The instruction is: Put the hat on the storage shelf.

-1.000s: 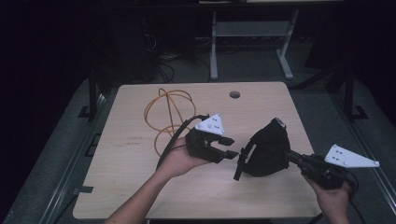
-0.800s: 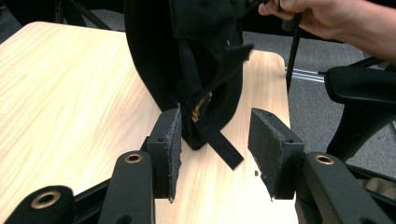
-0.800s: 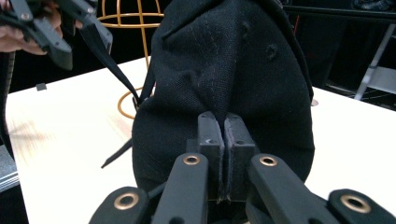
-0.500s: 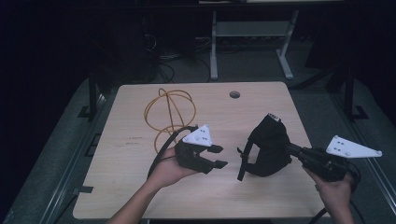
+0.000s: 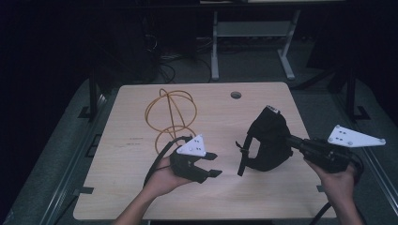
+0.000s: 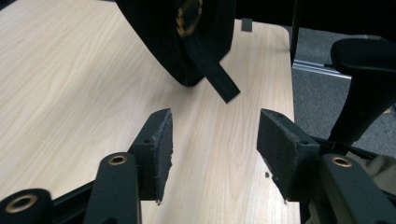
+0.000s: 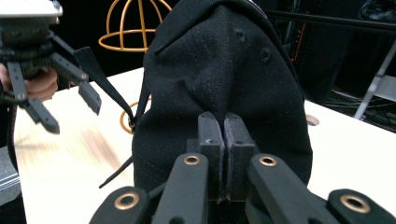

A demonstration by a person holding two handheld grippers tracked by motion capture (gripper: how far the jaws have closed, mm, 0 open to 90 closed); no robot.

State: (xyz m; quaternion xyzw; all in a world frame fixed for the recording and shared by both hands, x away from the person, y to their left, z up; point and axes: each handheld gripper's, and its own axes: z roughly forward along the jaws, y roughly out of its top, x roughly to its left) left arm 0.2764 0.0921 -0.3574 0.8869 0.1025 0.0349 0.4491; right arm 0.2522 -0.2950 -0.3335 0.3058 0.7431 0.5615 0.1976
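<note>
Right tool (image 5: pixel 293 140) clamped on black cap (image 5: pixel 267 140) mid-table, left tool (image 5: pixel 211 164) jaws just opening, empty, bare wooden table (image 5: pixel 220 197) between.

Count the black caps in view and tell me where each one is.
1. The black cap hangs over the right half of the table, pinched in the right tool. Nothing suggests another one is hidden.

cap (image 5: pixel 266 140): black cloth, with a gold emblem that is seen in the left gripper view
cap strap (image 6: pixel 210 74): black
wire frame (image 5: pixel 170 115): orange-yellow
table (image 5: pixel 141 187): light wood with pale grain lines
left gripper (image 5: pixel 211 165): black, with a white three-cornered plate on top
right gripper (image 7: pixel 223 133): black jaws with brass-coloured rivets
floor (image 5: pixel 56 154): dark grey
</note>
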